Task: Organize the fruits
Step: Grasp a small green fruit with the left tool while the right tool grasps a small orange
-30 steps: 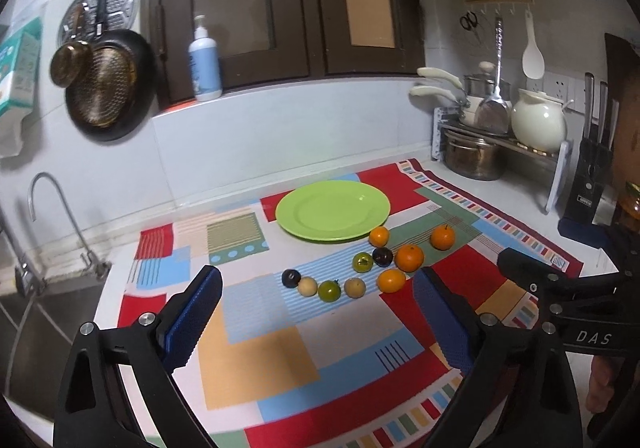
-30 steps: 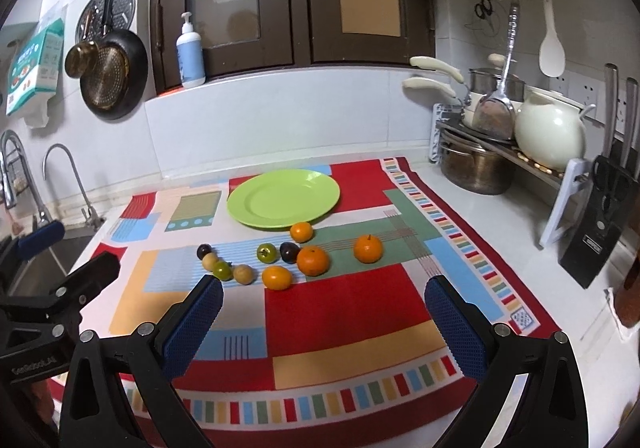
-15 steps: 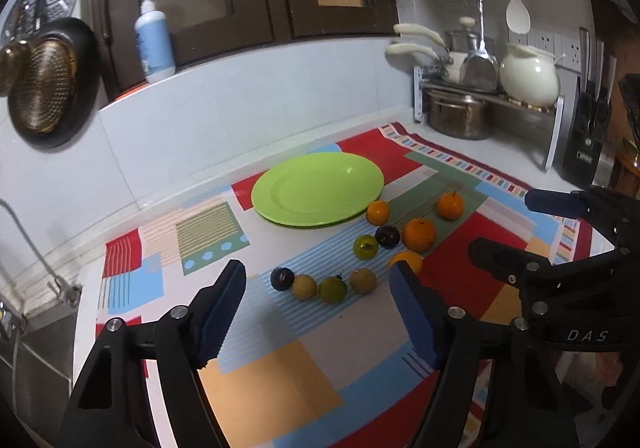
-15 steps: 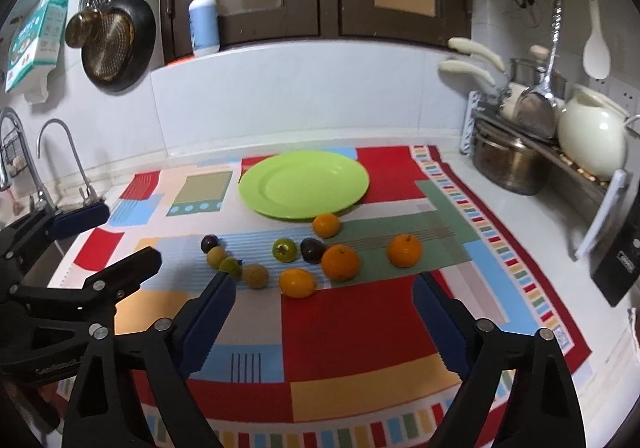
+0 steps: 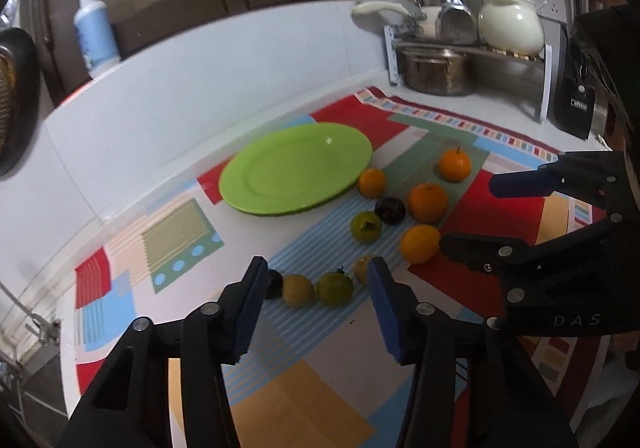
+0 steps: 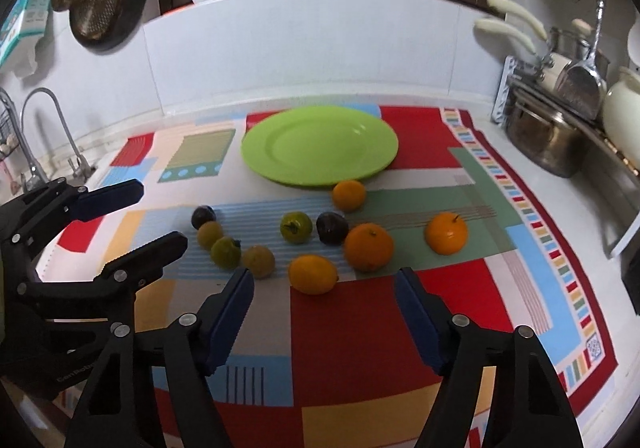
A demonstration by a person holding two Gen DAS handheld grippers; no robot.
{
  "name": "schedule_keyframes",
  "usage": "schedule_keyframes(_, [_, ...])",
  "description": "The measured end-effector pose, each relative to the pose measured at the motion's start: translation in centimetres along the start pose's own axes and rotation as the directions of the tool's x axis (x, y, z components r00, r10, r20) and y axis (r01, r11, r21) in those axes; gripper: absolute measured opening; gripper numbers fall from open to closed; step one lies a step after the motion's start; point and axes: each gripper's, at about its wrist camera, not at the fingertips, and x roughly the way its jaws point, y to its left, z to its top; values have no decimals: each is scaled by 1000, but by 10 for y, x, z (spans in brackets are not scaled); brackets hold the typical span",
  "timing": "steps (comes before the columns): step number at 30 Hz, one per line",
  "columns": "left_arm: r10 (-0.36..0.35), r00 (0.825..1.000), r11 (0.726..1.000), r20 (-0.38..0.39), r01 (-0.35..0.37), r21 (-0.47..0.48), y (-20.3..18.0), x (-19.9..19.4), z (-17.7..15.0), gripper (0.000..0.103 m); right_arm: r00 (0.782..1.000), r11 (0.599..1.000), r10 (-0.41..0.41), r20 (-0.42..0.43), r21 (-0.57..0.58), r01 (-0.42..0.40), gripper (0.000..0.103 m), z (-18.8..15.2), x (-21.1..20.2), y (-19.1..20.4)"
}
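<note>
An empty green plate (image 5: 296, 172) (image 6: 320, 146) lies at the back of a patchwork mat (image 6: 360, 328). In front of it lie several small fruits: oranges (image 6: 368, 247), a yellow-orange fruit (image 6: 313, 274), green ones (image 6: 296, 227) and dark plums (image 6: 332, 227). My left gripper (image 5: 316, 304) is open, low over the mat, just before the green fruit (image 5: 335, 289) and brownish fruit (image 5: 298, 290) at the row's left end. My right gripper (image 6: 324, 320) is open, just before the yellow-orange fruit. Neither holds anything.
A sink and tap (image 6: 36, 136) lie left of the mat. A rack with a steel pot (image 6: 548, 144) and a cream kettle (image 5: 512, 22) stands at the right, with a black knife block (image 5: 576, 88). A pan (image 6: 100, 4) hangs on the wall.
Both grippers have moved forward and down toward the fruits. The left one's jaws have narrowed somewhat and now frame the left end of the row.
</note>
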Motion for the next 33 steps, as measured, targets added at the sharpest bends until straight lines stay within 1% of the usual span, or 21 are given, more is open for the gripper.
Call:
schedule_keyframes(7, [-50,997,998,-52,52,41,-2,27,-5,39,998,1000,7,-66,-2,-8,66,0,24,-3])
schedule_keyframes(9, [-65,996,996,-67,68,50,-3,33,-6,35,997,1000,10,-80,-2,-11,64,0,29,-2])
schedule_keyframes(14, [-84,992,994,-91,90,55,-3,42,-10,31,994,1000,19,-104,-1,-19,62,-1,39,-3])
schedule_keyframes(24, [-83,989,992,-122,93,80,-6,56,-13,30,991,999,48,-126,3,-48,57,-2,49,-1])
schedule_keyframes(28, [-83,989,992,-119,94,85,-7,57,-12,28,990,998,59,-130,9,-58,56,0,54,-2])
schedule_keyframes(30, [-81,990,991,-118,93,92,-8,58,-12,28,989,998,66,-134,13,-65,53,0,56,-3])
schedule_keyframes(33, [-85,989,991,-118,96,89,-7,59,-11,27,987,997,75,-141,21,-73,52,1,60,-3])
